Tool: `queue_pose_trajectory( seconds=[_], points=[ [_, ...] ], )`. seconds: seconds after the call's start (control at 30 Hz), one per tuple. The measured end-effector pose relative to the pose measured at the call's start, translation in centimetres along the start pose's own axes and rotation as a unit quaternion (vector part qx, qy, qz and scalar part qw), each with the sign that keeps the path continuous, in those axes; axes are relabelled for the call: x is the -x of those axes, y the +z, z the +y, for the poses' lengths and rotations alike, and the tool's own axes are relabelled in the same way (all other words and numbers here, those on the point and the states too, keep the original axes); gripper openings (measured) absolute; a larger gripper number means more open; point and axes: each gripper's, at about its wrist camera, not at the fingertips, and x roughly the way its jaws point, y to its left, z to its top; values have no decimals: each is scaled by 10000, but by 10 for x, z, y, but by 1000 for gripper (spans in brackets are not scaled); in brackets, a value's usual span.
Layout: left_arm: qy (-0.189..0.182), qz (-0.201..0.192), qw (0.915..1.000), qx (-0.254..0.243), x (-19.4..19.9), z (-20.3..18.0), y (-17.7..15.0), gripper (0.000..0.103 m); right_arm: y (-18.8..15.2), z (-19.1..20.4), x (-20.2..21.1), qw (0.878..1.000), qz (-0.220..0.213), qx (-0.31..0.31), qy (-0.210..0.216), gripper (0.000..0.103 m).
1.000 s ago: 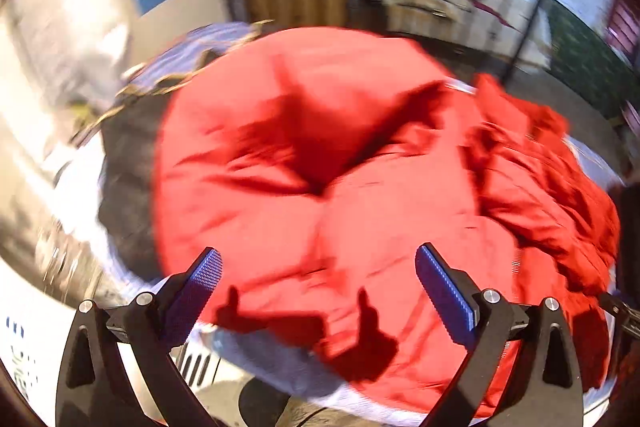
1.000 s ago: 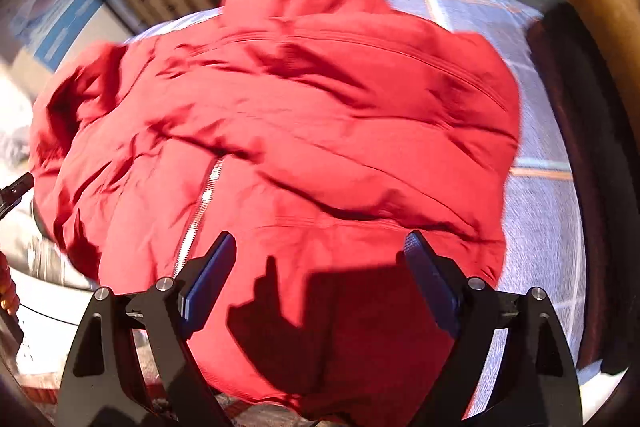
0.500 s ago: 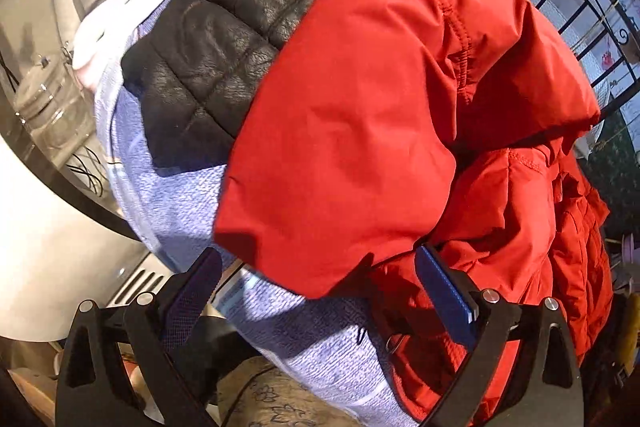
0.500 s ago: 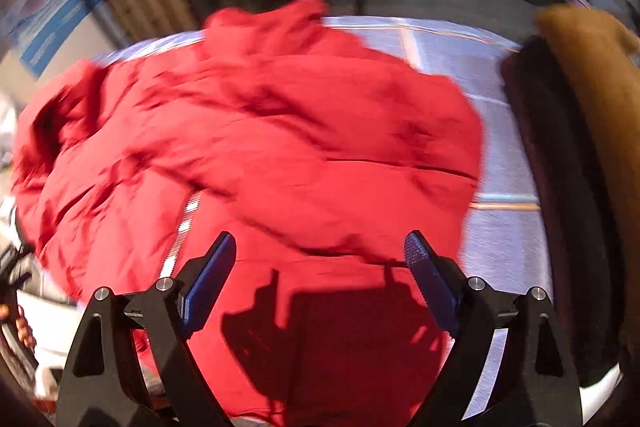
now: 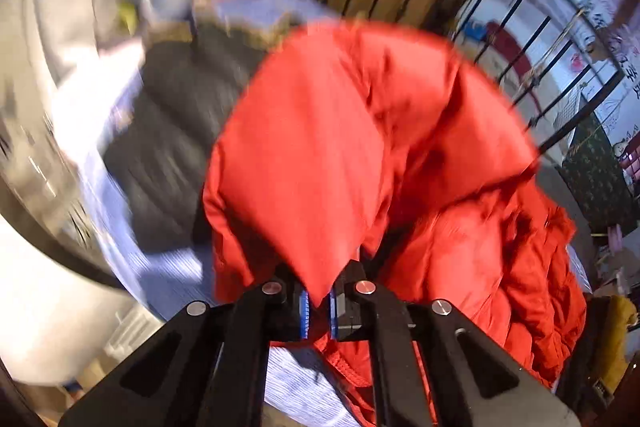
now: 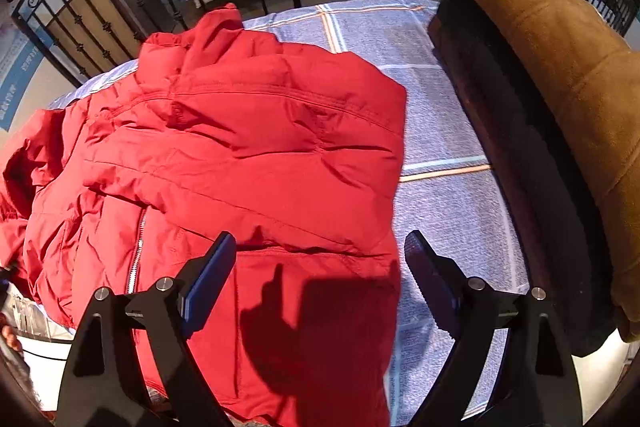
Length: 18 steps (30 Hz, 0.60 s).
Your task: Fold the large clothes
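A red puffer jacket (image 6: 248, 155) lies spread on a lavender checked cloth (image 6: 440, 131), zipper toward its left side. My right gripper (image 6: 320, 275) is open and empty, hovering over the jacket's near right hem. In the left wrist view my left gripper (image 5: 318, 311) is shut on a fold of the red jacket (image 5: 340, 155), apparently its sleeve, and holds it lifted so the fabric drapes up in front of the camera. That view is blurred by motion.
A black quilted garment (image 5: 168, 131) lies left of the jacket. A dark garment (image 6: 520, 163) and a tan fleece one (image 6: 560, 59) lie along the right edge. A black iron railing (image 6: 120, 11) stands behind the table.
My left gripper has closed on the jacket's fold and lifted it; half a second ago it was open beneath it. My right gripper stays open and has shifted right over the hem.
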Motion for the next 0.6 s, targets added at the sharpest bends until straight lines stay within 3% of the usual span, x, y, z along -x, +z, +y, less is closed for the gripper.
queue_pose_trajectory(
  seconds=[0.1, 0.2, 0.3, 0.4, 0.5, 0.6],
  points=[
    [278, -849, 9960, 88, 61, 18, 53, 6, 3, 10, -3, 9998, -49, 60, 172, 86],
    [555, -1366, 9890, 128, 91, 35, 101, 6, 7, 17, -6, 9995, -85, 52, 308, 86],
    [842, -1420, 9862, 125, 83, 39, 128, 6, 10, 17, -4, 9989, -152, -30, 437, 86],
    [952, -1438, 9850, 112, 75, 18, 136, 5, 10, 10, 2, 9988, -235, -84, 421, 86],
    [552, -1423, 9877, -334, 79, -38, 130, 5, 7, -5, 10, 9985, -335, -233, 353, 86],
    [-327, -1215, 9895, -717, 90, -119, 108, 5, 2, -18, 14, 9980, -369, -418, 289, 86]
  ],
)
